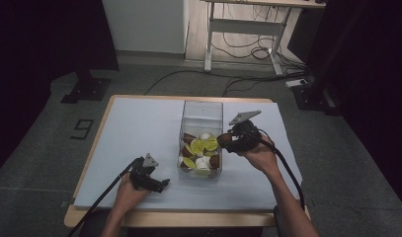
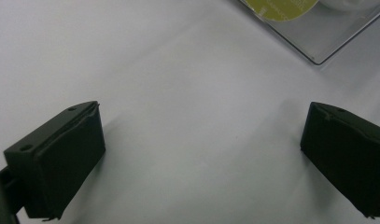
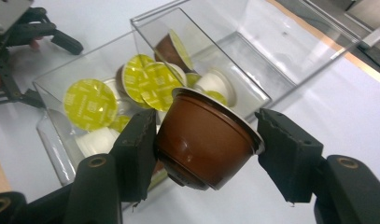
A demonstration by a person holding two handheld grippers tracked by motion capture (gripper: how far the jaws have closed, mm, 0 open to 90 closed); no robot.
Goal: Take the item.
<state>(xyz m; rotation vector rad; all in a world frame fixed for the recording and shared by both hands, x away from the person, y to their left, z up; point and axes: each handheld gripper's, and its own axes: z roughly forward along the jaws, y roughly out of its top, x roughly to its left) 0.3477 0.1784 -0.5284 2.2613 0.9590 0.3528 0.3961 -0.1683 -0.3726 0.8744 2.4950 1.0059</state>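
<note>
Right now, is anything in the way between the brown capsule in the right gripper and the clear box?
Nothing visible blocks it. The right gripper holds the brown capsule at the clear box, whose top is open. Inside, yellow-lidded capsules and white ones are heaped at one end; the other end is bare.

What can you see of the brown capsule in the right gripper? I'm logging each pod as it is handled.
The brown capsule is a glossy, plastic-looking cup that tapers to a rounded base, with a thin pale rim at its wide end. It lies tilted on its side, base toward the camera, clamped between the right gripper pads at base and rim. It hangs off the table beside the clear box of other capsules. Its lid is hidden.
</note>
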